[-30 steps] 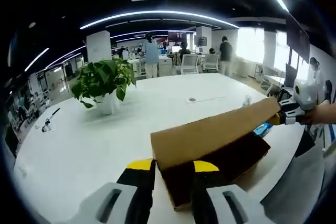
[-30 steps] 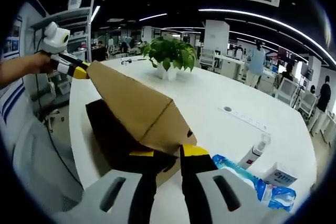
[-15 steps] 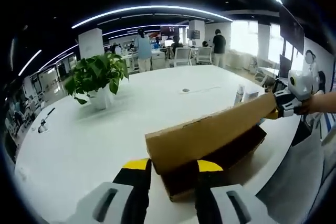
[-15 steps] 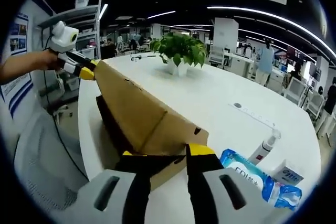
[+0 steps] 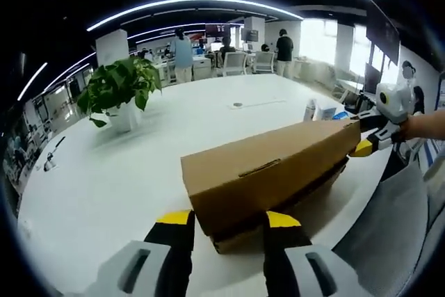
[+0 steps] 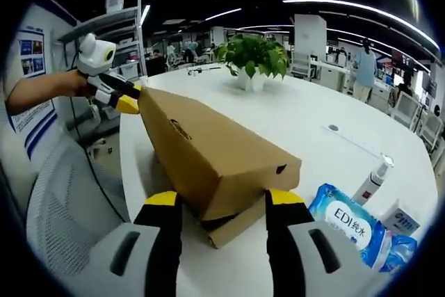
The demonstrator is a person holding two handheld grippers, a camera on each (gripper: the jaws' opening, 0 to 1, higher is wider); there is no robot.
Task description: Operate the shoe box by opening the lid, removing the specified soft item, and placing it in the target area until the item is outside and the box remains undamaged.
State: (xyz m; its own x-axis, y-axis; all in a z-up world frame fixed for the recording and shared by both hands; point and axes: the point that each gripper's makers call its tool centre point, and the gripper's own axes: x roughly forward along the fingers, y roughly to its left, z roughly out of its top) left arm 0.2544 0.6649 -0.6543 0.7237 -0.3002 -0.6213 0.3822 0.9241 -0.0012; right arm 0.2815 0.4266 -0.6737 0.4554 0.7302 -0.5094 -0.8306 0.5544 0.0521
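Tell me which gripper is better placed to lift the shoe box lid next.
Right, probably. The right gripper straddles, jaws open, the lid end where a dark gap shows above the base; at the left gripper the lid sits closer down.

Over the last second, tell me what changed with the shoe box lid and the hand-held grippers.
The cardboard lid came down from a raised tilt until it nearly covers the shoe box. The left hand-held gripper and right hand-held gripper stayed at opposite ends, jaws now spread wider beside the lid. The potted plant and wipes pack stayed put.
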